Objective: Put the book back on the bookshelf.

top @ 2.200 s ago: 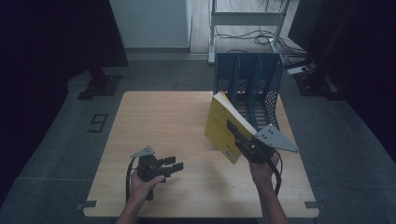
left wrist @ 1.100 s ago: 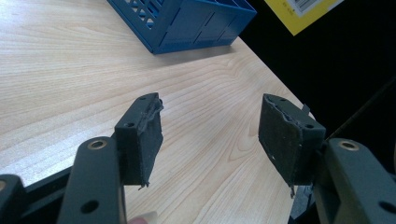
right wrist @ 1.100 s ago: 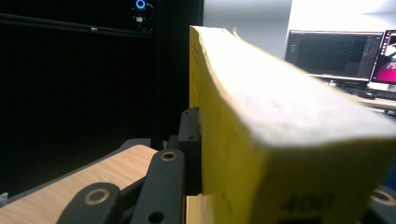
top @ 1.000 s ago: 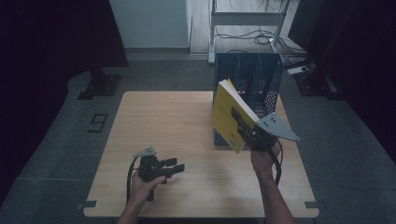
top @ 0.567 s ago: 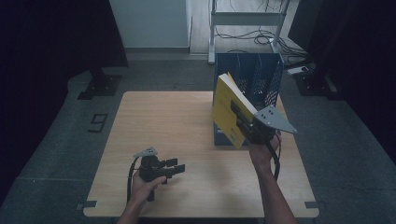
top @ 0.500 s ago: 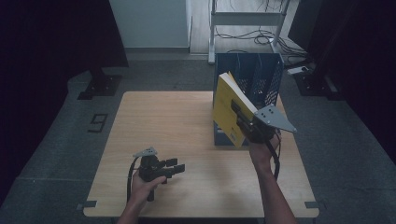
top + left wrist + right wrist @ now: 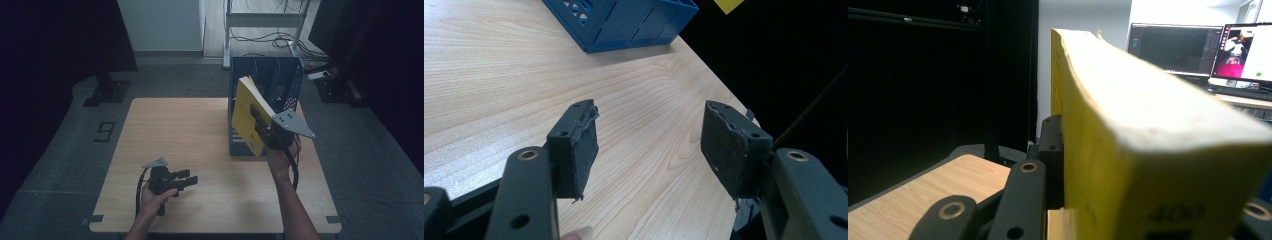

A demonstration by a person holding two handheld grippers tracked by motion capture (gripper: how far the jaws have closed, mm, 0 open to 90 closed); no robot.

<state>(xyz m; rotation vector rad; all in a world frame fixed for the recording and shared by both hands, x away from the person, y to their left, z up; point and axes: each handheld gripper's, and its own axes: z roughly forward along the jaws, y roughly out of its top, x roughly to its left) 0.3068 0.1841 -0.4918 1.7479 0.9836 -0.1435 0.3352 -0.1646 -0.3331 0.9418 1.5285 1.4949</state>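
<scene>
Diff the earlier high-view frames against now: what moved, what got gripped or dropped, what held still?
The right gripper has carried the yellow book away from the person and upward, from over the table's right part to just in front of the blue crate. Its jaws stay clamped on the book; nothing was released. The left gripper stayed low near the table's front edge, jaws open and empty. Crate unmoved.

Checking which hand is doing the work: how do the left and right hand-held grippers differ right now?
The right hand-held gripper is shut on the yellow book; the left hand-held gripper is open and holds nothing. The right is raised beside the blue crate; the left sits low over the table. Both have black jaws.
</scene>
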